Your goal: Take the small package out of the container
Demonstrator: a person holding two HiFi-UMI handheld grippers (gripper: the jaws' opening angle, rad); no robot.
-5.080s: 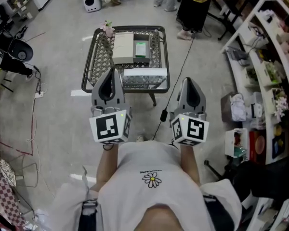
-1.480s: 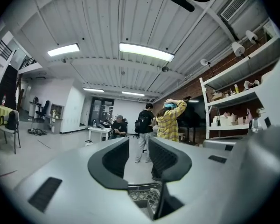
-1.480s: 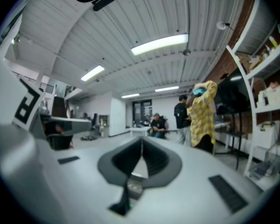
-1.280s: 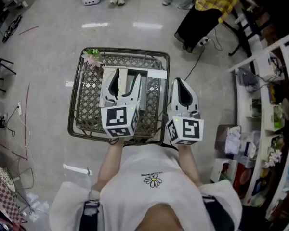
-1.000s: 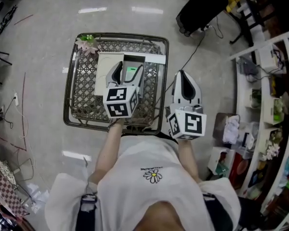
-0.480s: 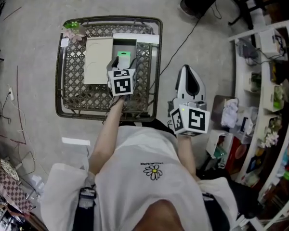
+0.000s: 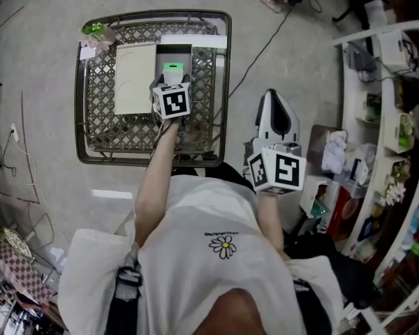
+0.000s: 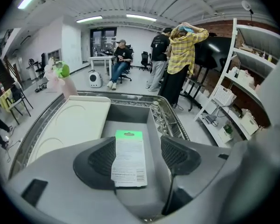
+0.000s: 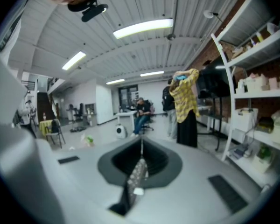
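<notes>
A small white package with a green top (image 8: 129,157) lies flat on the floor of a grey open container (image 8: 130,118) on a metal lattice table (image 7: 105,128). From the head view, the package (image 7: 172,66) shows just beyond my left gripper (image 7: 169,81). In the left gripper view, my left gripper (image 8: 140,157) hangs open low over the container, one dark pad on each side of the package and no visible contact. My right gripper (image 7: 276,121) is held off the table's right side, over the floor. The right gripper (image 9: 141,160) is shut with nothing in it.
A cream lid (image 7: 135,79) lies left of the container, and a white strip (image 7: 193,41) lies behind it. A pink and green flower (image 7: 96,33) stands at the table's far left corner. White shelves (image 7: 391,82) run along the right. People (image 8: 182,55) stand far behind.
My left gripper has reached forward and down from in front of the table to over the container, astride the package. The right gripper stayed back beside the table.
</notes>
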